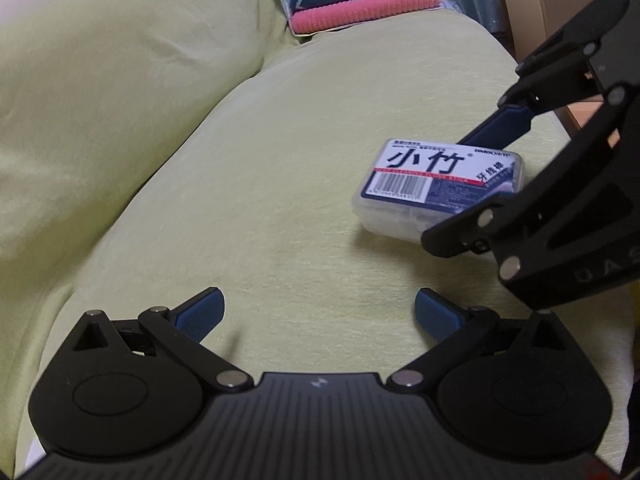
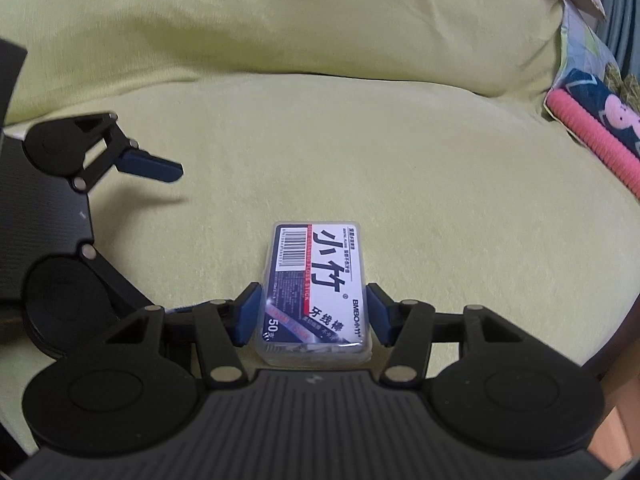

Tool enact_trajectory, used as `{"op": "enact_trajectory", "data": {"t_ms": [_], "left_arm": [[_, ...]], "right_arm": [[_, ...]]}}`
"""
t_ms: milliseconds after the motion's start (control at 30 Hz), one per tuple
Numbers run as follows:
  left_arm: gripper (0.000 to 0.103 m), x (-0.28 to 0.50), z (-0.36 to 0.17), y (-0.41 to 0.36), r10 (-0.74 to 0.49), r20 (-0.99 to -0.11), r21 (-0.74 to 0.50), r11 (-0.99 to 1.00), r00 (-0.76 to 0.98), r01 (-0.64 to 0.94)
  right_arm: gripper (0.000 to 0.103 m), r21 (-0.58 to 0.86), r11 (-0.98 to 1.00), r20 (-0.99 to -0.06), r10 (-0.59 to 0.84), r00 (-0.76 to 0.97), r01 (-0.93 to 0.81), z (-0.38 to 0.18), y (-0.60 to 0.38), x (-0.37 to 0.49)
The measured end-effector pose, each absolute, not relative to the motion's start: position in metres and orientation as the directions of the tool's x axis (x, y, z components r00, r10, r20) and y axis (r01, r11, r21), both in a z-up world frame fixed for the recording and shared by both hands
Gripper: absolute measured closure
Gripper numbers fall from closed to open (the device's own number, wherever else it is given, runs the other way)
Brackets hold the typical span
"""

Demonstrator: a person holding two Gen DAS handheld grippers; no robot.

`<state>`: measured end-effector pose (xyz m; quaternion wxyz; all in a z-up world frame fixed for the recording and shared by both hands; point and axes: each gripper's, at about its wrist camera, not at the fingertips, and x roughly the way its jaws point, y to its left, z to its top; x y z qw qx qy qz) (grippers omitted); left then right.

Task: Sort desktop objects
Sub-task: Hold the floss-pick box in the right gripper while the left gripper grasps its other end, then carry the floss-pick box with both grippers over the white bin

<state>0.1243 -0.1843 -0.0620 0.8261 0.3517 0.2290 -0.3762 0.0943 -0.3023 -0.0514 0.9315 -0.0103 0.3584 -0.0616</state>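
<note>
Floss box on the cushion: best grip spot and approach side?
Grip the floss box across its two long sides, near the end closest to the right tool, coming in along its length from above. It lies flat, label up, on the soft cushion; the narrow width fits between the pads, which already flank it there.

Right tongs (image 2: 314, 316) angled downward, pads clamped inward; left tongs (image 1: 320, 312) spread wide, empty

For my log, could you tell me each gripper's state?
Left gripper: open, empty.
Right gripper: shut on the floss box.
</note>
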Motion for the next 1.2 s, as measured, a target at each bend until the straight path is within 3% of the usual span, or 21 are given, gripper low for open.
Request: {"op": "enact_trajectory", "data": {"t_ms": [333,633,933,1200], "left_arm": [[0.001,0.1,-0.046,-0.198,-0.523,-0.603,0.431,0.422,0.603,0.798],[0.001,0.053,-0.008,-0.227,-0.644,-0.514,0.492,0.32,0.567,0.81],[0.001,-0.031,0.007,-0.305,-0.776,-0.517,0.524,0.046,0.36,0.851],[0.001,-0.106,-0.008,-0.364,-0.818,-0.55,0.48,-0.146,0.167,0.865]], "right_arm": [[0.051,0.065,0.98,-0.594,-0.114,0.796,0.189,-0.026,-0.318,0.067],[0.051,0.13,0.943,-0.497,-0.206,0.843,0.307,0.011,-0.333,0.007],[0.051,0.154,0.86,-0.469,-0.369,0.803,0.485,0.032,-0.374,-0.095],[0.051,0.124,0.756,-0.498,-0.512,0.7,0.642,0.036,-0.408,-0.181]]}}
